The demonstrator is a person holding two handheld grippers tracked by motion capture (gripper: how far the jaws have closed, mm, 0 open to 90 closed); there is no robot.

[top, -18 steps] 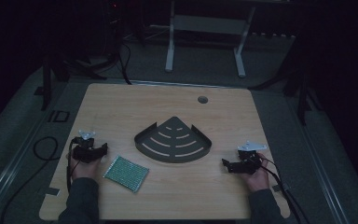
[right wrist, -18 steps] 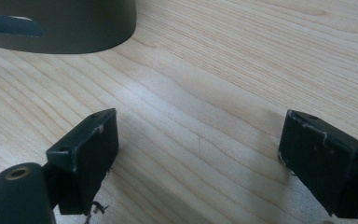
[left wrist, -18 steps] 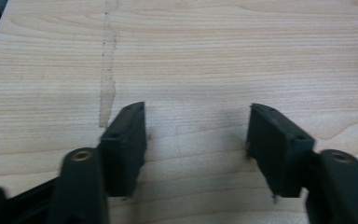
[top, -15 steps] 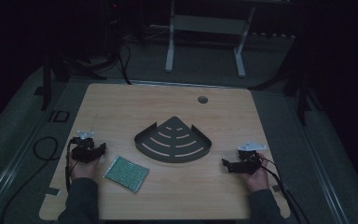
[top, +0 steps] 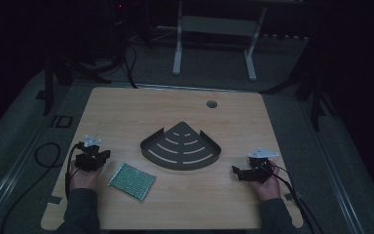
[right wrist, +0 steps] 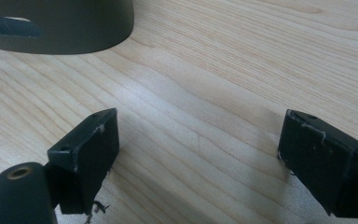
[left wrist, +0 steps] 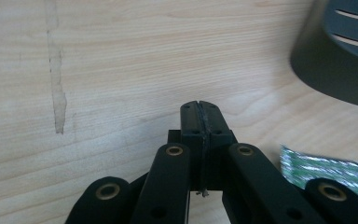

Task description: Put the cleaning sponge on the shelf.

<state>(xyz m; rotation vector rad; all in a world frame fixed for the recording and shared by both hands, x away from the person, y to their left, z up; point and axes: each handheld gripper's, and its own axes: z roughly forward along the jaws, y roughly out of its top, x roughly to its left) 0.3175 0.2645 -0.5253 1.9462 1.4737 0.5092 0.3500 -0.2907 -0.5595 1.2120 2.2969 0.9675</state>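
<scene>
Two grippers low over a pale wooden table [top: 126, 112], one at each near corner. Left gripper [left wrist: 200, 112] held in the left hand [top: 82, 178], jaws pressed together with nothing between them. Right gripper [right wrist: 198, 140] in the right hand [top: 267, 186], jaws spread wide over bare wood. Between them, at the table's middle, a dark quarter-round corner shelf [top: 182, 146]: flat slotted floor with curved pale slits, low raised rim, point facing away. Just beside the left gripper, near the front edge, a green mesh-patterned rectangular pad [top: 132, 181], lying flat and askew. Apart from the shelf, not touching it. Small round grommet hole [top: 212, 104] near the far edge.
</scene>
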